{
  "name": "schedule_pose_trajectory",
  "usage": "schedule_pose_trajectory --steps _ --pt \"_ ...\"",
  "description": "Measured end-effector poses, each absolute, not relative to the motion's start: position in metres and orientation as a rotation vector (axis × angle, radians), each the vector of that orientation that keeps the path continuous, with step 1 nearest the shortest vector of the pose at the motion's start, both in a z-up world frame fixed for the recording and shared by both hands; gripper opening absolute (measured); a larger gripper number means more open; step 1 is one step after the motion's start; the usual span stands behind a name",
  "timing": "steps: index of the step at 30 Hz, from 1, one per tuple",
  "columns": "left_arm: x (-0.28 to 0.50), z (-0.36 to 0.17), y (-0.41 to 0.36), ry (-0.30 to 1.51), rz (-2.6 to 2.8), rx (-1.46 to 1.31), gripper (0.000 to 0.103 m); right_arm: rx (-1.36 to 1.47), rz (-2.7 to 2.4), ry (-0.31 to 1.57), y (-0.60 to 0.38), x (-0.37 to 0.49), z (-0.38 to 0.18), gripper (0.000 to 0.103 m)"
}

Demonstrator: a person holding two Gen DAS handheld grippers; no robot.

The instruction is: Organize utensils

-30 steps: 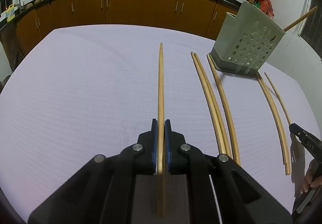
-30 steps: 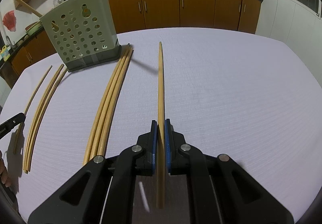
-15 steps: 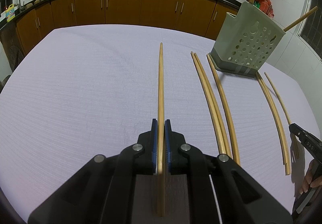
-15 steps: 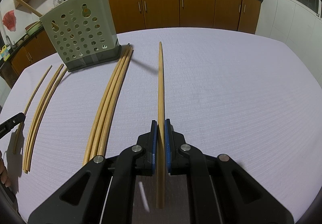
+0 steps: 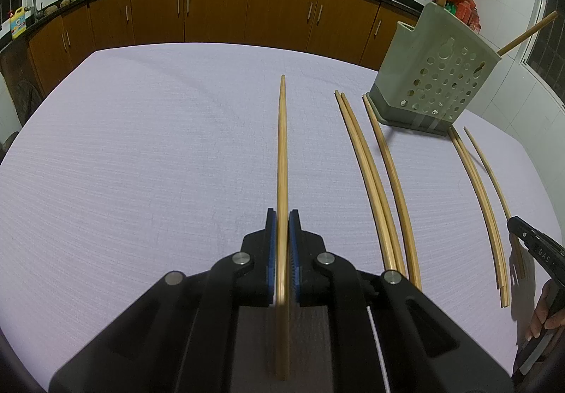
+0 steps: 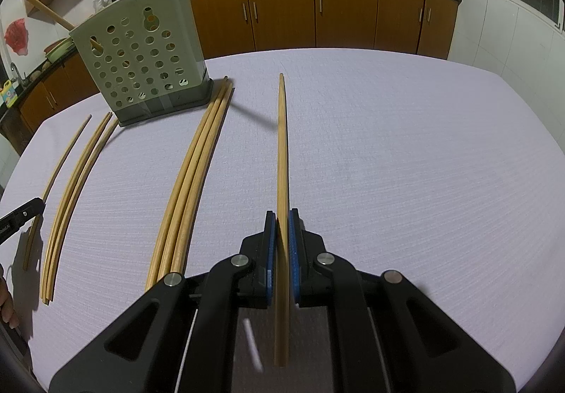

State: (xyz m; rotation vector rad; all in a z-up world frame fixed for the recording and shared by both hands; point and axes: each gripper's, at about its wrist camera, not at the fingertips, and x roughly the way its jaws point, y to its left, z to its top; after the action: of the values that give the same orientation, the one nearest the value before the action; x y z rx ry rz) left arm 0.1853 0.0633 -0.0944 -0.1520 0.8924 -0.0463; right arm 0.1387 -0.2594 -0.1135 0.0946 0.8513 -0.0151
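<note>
Over a lilac-covered table (image 5: 141, 145), the left gripper (image 5: 282, 216) clamps one chopstick (image 5: 282, 145) and the right gripper (image 6: 280, 216) clamps another chopstick (image 6: 281, 145), both jutting forward, tips free. Loose chopsticks (image 6: 190, 174) lie between the two hands, before the perforated green holder (image 6: 141, 64), which already carries two sticks. Risk: either long tip may catch the holder's rim and tip it or twist in the pads. Bare cloth spreads wide on each outer side.
</note>
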Motion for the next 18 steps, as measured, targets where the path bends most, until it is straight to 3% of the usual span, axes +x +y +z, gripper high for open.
schedule_pose_trajectory --steps 18 --pt "0.1843 -0.0943 0.066 0.891 -0.053 -0.164 0.01 0.094 -0.016 0.851 -0.2595 0.1388 -0.1135 0.009"
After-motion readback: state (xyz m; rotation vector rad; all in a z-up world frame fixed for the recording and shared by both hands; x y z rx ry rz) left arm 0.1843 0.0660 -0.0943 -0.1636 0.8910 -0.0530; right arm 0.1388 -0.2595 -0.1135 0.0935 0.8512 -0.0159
